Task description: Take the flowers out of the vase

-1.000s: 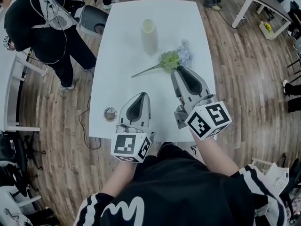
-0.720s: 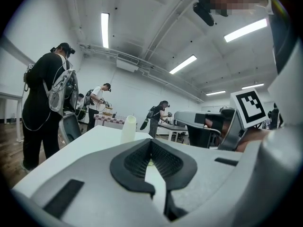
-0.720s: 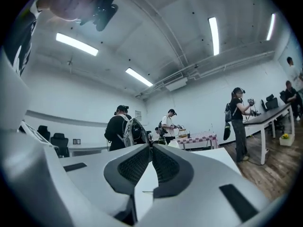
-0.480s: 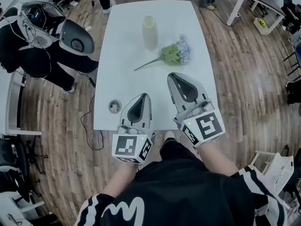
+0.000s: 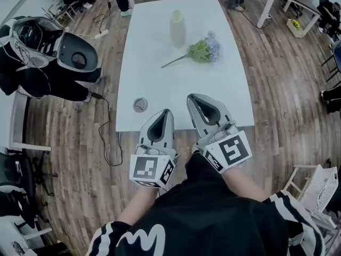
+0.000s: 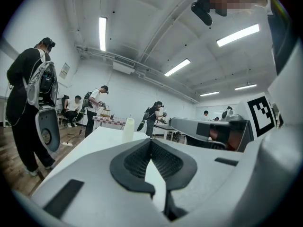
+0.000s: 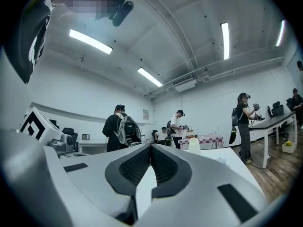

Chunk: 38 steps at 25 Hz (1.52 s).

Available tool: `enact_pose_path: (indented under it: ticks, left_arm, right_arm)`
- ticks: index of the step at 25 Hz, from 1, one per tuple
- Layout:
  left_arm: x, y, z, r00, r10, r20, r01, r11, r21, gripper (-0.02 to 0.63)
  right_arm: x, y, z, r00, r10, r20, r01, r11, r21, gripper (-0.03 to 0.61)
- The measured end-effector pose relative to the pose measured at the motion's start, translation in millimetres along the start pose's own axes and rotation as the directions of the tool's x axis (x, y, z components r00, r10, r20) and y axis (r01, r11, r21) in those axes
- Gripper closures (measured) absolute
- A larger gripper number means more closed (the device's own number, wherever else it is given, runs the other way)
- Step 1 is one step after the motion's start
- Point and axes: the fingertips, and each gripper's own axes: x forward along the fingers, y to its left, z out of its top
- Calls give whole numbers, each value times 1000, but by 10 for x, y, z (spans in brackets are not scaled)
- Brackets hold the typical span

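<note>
Small round thing [image 5: 140, 105] near the counter [image 5: 160, 84] front edge: too small to identify. Flowers [image 5: 205, 51] tiny in head view, bloom count unreadable, thin stem barely traceable. Bystander [image 5: 32, 81] cut off by left edge. White basket [image 5: 318, 188] cut off by right edge. Counter's near edge partly hidden behind left tool [image 5: 165, 112] and right tool [image 5: 192, 97]. Left gripper view: vase [image 6: 128, 128] base hidden behind the tool body, flowers fully hidden behind it. Right gripper view: vase base hidden the same way, flowers only a pale blur on the counter.
</note>
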Motion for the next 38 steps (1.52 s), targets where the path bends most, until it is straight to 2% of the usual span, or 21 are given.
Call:
enact_pose_path:
  ticks: [6,13,19,27,34,38]
  left_arm:
    - [-426,-150,1,999,-18,26,18,1000,0,609]
    - [-858,-335,-11,998,-42,40,42,999,-8,609]
    - [-1189,-465,20,997,-62,50,61,998,27,609]
    - [-1325,-491,52,997,-53,52,50,998,42,609]
    - [-1348,-582,-10,996,-78,37,78,997,14,609]
    - [-1363,-703,36,994,-99,48,98,995,30,609]
  right_arm:
    - [-318,390,51,1000,7,27,-7,1000,21,561]
    - [-693,732,143,999,-30,42,31,999,-12,561]
    - [-878,1043,173,998,-29,50,30,999,-21,561]
    - [-942,1145,193,999,-26,46,27,999,-20,561]
    - [-1002,1219,9,1000,-23,-3,23,1000,0,561]
    - [-1085,1180,31,999,-32,3,32,999,-9,561]
